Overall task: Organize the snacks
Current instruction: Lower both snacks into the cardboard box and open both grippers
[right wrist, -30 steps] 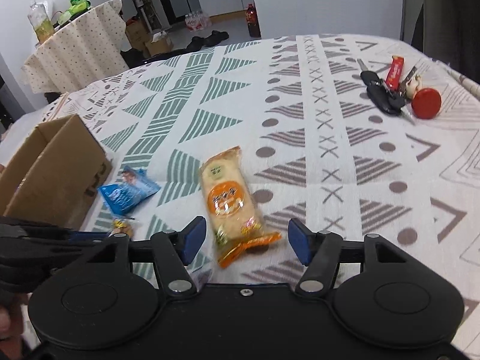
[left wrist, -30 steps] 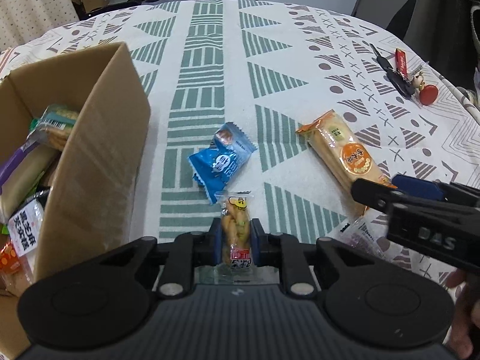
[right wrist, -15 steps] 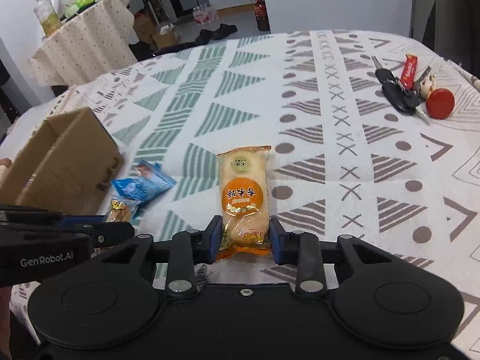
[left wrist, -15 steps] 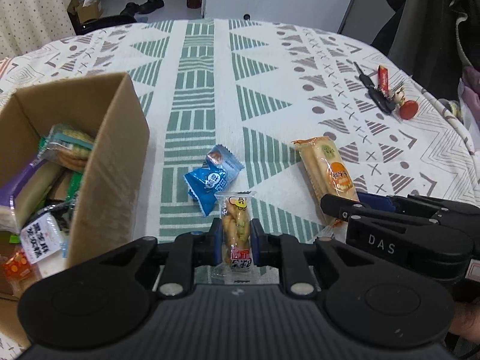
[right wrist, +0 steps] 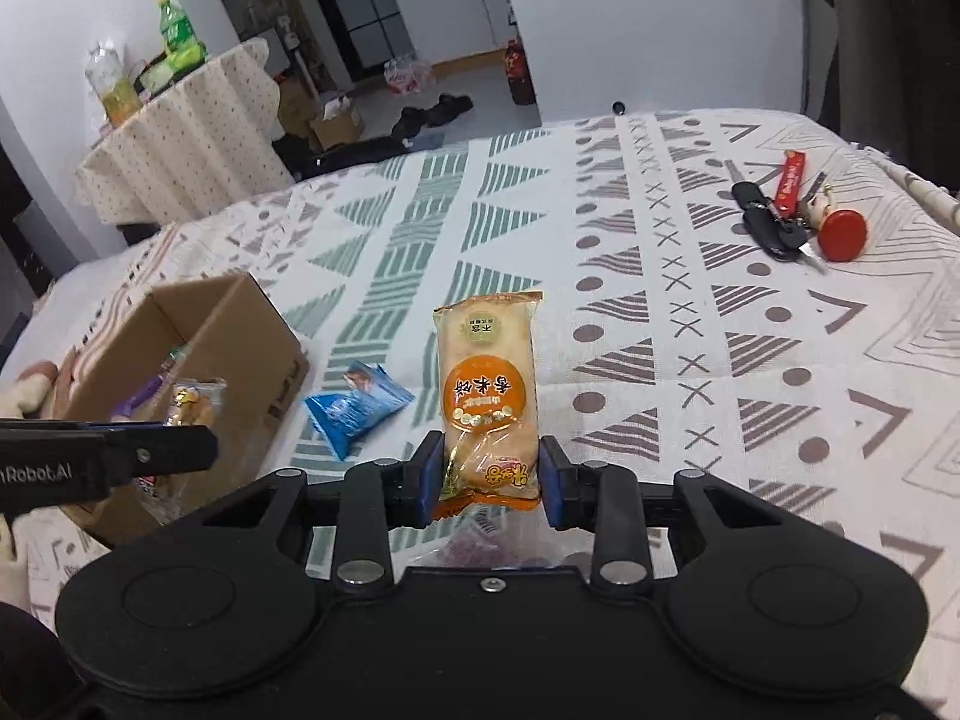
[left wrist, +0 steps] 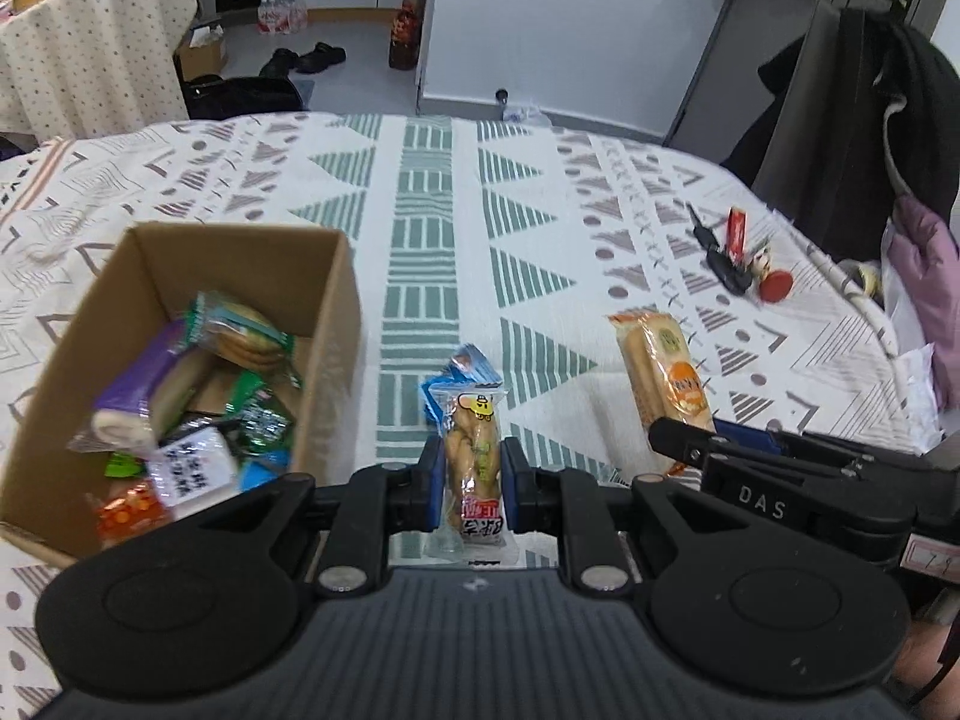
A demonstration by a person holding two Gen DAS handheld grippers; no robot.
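Left wrist view: the left gripper clamps a clear twist-snack packet at lower centre; the right gripper clenches an orange rice-cracker pack. Both look mid-carry; next, release into the cardboard box at left, 1 at a time.

Your left gripper clamps a clear twisted-cracker packet beside the open, snack-filled brown cardboard box.
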